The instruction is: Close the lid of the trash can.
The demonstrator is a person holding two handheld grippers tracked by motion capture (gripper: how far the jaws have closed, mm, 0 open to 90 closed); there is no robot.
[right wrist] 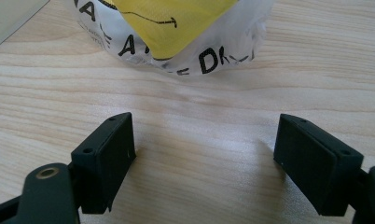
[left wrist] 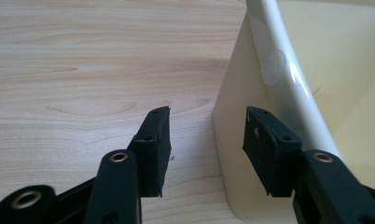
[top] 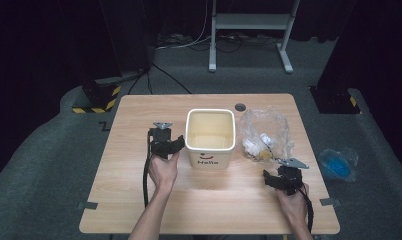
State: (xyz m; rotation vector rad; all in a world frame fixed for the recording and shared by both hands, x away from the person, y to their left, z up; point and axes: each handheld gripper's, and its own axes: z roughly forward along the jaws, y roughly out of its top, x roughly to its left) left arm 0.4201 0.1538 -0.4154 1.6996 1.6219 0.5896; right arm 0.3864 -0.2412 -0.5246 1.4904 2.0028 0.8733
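Bag's (right wrist: 176, 32) black lettering legible in right gripper view

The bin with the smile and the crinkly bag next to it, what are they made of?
The bin looks like smooth, glossy cream plastic: light glints off its rounded rim. The bag seems to be thin clear plastic film, wrinkled and see-through, with small things showing inside. The table looks like pale wood or a wood-print top, with grain lines.

Cream square bin (top: 210, 137) stands upright and open near the tabletop's (top: 139, 210) middle; crumpled clear plastic bag (top: 265, 132) lies just beside it, toward the right edge.
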